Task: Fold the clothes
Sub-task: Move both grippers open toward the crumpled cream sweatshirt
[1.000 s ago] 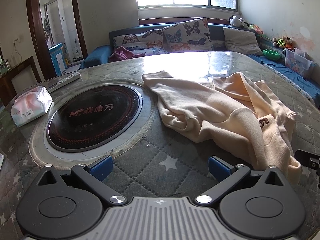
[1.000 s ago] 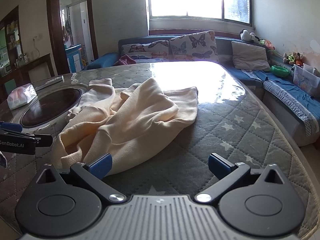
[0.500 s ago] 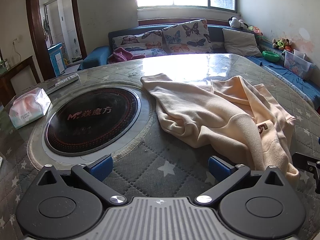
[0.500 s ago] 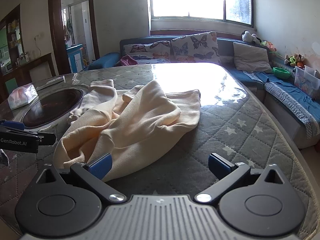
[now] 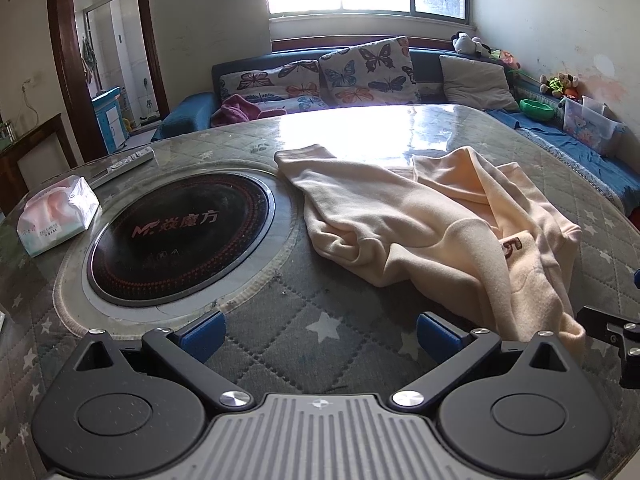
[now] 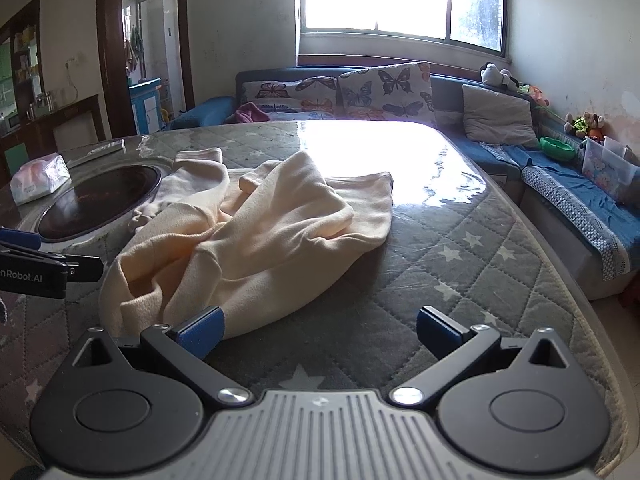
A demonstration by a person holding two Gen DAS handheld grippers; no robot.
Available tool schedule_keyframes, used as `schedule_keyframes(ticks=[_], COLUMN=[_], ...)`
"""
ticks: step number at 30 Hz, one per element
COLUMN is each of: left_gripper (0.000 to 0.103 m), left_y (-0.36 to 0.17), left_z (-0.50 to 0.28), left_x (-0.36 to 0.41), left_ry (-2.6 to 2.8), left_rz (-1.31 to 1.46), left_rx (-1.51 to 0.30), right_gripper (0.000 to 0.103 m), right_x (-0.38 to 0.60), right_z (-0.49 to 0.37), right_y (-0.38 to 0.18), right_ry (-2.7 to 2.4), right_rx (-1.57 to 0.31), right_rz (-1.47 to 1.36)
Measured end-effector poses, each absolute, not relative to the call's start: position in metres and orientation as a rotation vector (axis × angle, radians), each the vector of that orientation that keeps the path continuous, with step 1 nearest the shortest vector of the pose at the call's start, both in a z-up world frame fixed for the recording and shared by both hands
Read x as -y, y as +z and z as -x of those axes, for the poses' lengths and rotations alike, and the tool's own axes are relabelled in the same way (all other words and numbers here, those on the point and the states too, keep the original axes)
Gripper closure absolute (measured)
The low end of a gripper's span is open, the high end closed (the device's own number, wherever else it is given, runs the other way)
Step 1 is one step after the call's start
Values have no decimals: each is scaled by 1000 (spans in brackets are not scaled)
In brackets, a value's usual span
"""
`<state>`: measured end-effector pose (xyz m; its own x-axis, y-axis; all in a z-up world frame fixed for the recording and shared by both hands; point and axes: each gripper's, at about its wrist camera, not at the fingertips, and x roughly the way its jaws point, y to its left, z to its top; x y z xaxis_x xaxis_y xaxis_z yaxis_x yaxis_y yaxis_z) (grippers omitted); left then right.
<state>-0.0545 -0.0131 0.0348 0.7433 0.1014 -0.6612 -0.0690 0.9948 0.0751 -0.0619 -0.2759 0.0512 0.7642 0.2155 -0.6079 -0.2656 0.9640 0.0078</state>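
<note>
Both your grippers, left and right, gape empty; grabbing the bunched cream garment ahead risks pinching several layers.

The cooktop reads "焱魔方"; the left claw reads "nRobot.AI".

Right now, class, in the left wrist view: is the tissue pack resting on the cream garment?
No, the tissue pack sits across the black hob from the cream garment.

Before me a cream sweatshirt lies crumpled and unfolded on the quilted tabletop, one sleeve stretched flat, a brown printed mark showing amid its folds.
</note>
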Motion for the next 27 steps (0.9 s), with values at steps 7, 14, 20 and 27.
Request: schedule_keyframes(ticks=[7, 14, 20, 27], left_gripper=[0, 0, 0, 0], left_y=[31, 29, 26, 27], left_z=[63, 72, 79, 85], left_x=[20, 28, 35, 41], left_ry=[76, 56, 44, 36], left_rz=[-63, -83, -100, -114], left_rx=[-735, -737, -745, -739], right_gripper=[0, 0, 0, 0], right_x=[279, 282, 282, 281], right_z=[69, 79, 85, 90], right_y=[48, 44, 41, 43], right_ry=[256, 253, 259, 265], right_rx=[-672, -708, -731, -731], right_rz=[91, 99, 98, 96])
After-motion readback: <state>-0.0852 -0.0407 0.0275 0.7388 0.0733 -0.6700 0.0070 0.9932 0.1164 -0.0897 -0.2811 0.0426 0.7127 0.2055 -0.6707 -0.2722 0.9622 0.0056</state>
